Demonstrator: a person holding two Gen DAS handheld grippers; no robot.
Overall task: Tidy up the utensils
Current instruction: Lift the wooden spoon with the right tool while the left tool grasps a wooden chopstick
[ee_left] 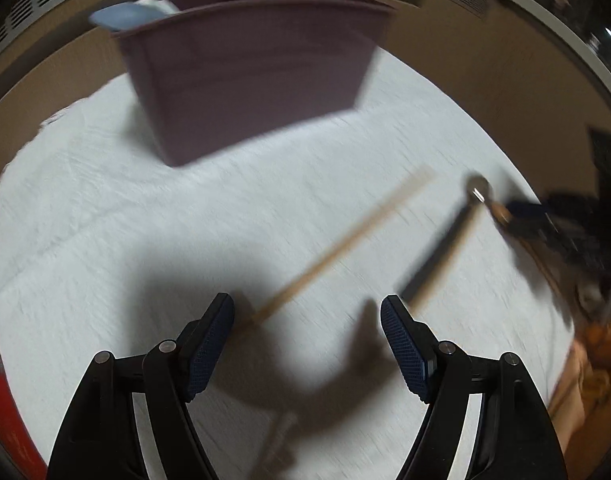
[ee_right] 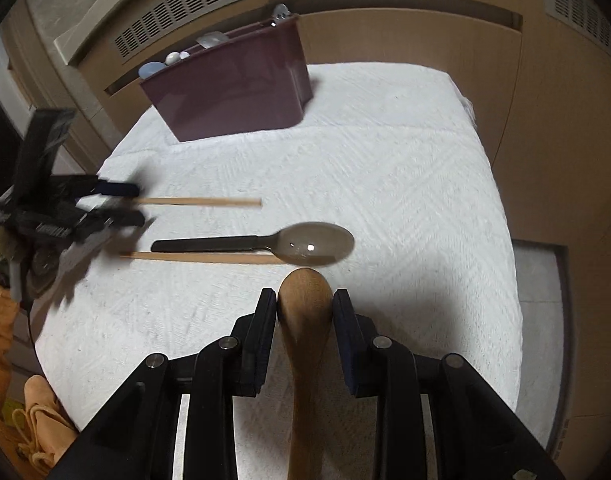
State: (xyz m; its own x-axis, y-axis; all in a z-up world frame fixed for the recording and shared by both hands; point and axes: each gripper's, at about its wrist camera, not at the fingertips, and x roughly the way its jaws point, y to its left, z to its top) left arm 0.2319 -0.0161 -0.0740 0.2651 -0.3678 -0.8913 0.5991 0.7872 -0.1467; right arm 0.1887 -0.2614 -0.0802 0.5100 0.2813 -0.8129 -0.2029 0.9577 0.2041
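- I am holding a pair of tongs in each hand above a white towel (ee_right: 385, 168) spread over a wooden surface; every place below is given relative to the maroon utensil bin (ee_right: 233, 92) standing on the towel's far edge.
- My right tongs (ee_right: 304, 300) are clamping a wooden spoon (ee_right: 305, 308), one finger pressing each side of its bowl. The spoon's long axis is running in line with the fingers: the rounded bowl is pointing toward the bin, and the handle is trailing back toward me under the tongs. It is sitting well short of the bin, on the near part of the towel.
- My left tongs (ee_left: 307, 344) are standing wide apart, gripping nothing, hovering over the towel well in front of the bin. In the right wrist view they (ee_right: 121, 204) are appearing as a blurred dark shape out to the bin's near left.
- A wooden chopstick (ee_left: 337, 248) is lying between the left fingers and the bin. In the left wrist view its long axis is slanting, the far tip pointing past the bin's right end, the near end lying close to the left finger (ee_left: 209, 344).
- A black-handled spoon (ee_right: 265, 244) is lying flat between the bin and the wooden spoon. In the right wrist view its long axis is running crosswise to the clamped spoon, its grey bowl pointing right.
- A second chopstick (ee_right: 201, 257) is lying just beside that handle, parallel to it, on the side away from the bin.
- Pale spoons (ee_right: 177, 57) are sticking up out of the bin.
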